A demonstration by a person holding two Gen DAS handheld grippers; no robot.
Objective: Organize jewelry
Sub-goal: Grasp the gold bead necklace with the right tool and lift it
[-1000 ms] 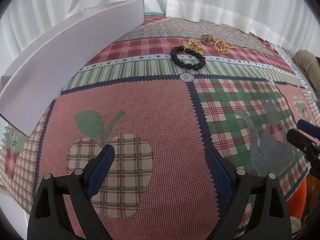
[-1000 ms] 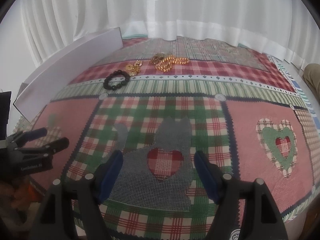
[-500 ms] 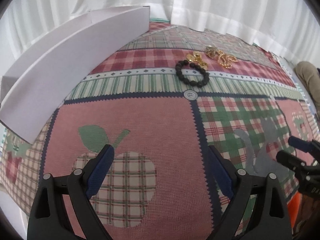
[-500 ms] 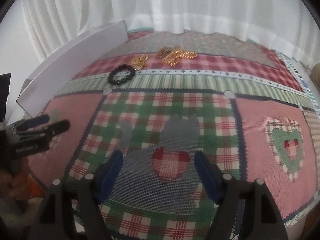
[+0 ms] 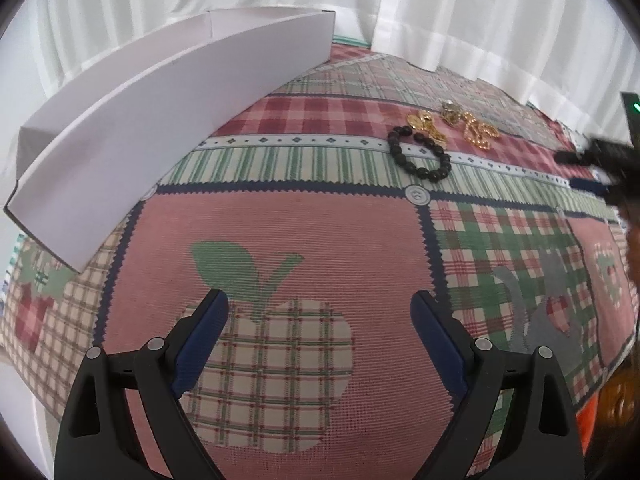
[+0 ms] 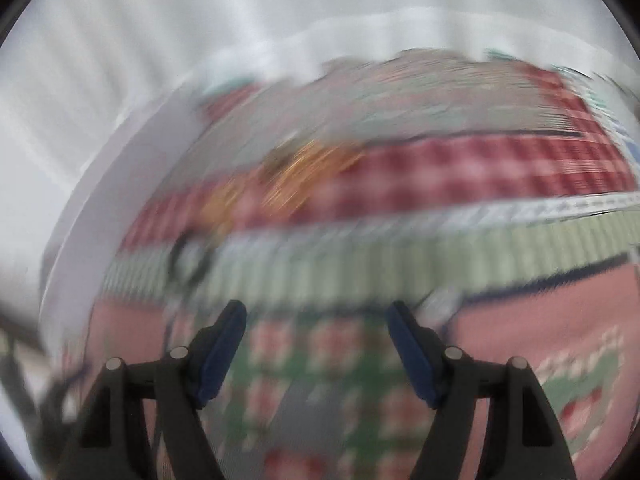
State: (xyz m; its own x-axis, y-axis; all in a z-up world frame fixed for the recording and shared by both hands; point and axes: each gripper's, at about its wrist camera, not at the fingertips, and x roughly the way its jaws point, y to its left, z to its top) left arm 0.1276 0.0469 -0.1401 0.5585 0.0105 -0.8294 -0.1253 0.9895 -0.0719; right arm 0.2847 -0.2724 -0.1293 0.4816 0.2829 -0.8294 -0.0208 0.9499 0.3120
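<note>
Currently, the left gripper [image 5: 320,312] hovers above the patchwork tablecloth [image 5: 320,240], over the apple motif [image 5: 268,368]. Its two blue-padded fingers [image 5: 202,340] stand wide apart with nothing between them.

The right gripper [image 6: 316,320] is likewise spread, fingers apart and holding nothing. The right wrist view is heavily motion-blurred; fine detail there cannot be resolved. In the left wrist view, the right gripper [image 5: 592,168] appears at the right edge, near the jewelry, also smeared.

Jewelry location, per the left wrist view:
- Black bead bracelet [image 5: 420,154]: lies flat as an open ring across the white dotted band and the green striped band of the cloth.
- Gold chain pieces [image 5: 478,134]: lie on the red plaid strip, just beyond the bracelet.
- Gold pendant piece [image 5: 426,124]: touches or nearly touches the far edge of the bracelet; which one cannot be determined.
- Small dull-metal item [image 5: 451,111]: sits at the far side of the gold pieces; its type is too small to identify.

In the right wrist view, the gold pieces [image 6: 304,176] show only as an orange smear, and the bracelet [image 6: 190,256] as a dark ring left of centre.

A long white open box [image 5: 160,120] rests on the left far side of the table, well apart from the jewelry. White curtains [image 5: 480,12] hang behind.
</note>
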